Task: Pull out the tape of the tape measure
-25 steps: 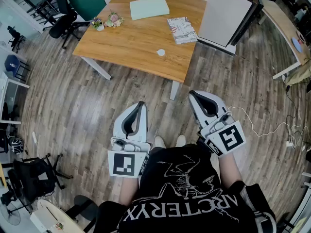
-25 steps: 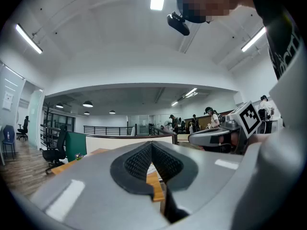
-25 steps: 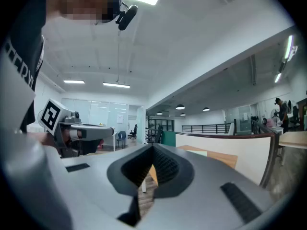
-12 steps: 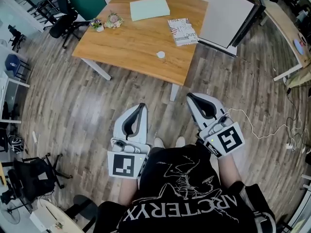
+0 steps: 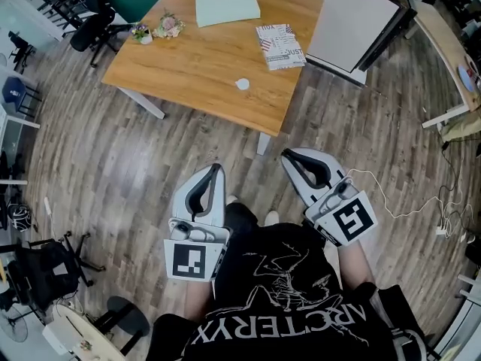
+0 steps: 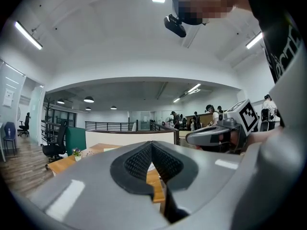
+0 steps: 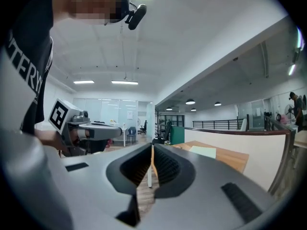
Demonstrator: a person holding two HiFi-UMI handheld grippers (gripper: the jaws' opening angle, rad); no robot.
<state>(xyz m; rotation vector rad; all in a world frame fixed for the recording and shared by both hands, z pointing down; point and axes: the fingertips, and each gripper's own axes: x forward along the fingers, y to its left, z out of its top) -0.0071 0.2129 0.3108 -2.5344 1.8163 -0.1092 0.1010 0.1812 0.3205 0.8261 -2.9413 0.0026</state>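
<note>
A small round white object (image 5: 241,83), possibly the tape measure, lies near the front edge of the wooden table (image 5: 197,66). Both grippers are held at waist height above the floor, well short of the table. The left gripper (image 5: 216,168) points forward with its jaws shut and nothing between them. My right gripper (image 5: 288,155) is also shut and empty, angled slightly left. In the left gripper view the closed jaws (image 6: 152,148) aim at the table, with the right gripper (image 6: 220,131) alongside. The right gripper view shows its closed jaws (image 7: 152,150) and the left gripper (image 7: 91,128).
On the table lie a pale green pad (image 5: 227,7), a magazine (image 5: 279,46) and small flowers (image 5: 161,28). A white partition (image 5: 353,21) stands at the table's right. Office chairs (image 5: 94,21) are at the left, and a white cable (image 5: 406,201) lies on the floor at the right.
The view has shifted a little; one foot has stepped forward. The right gripper has drifted slightly left. Both grippers stay shut.
</note>
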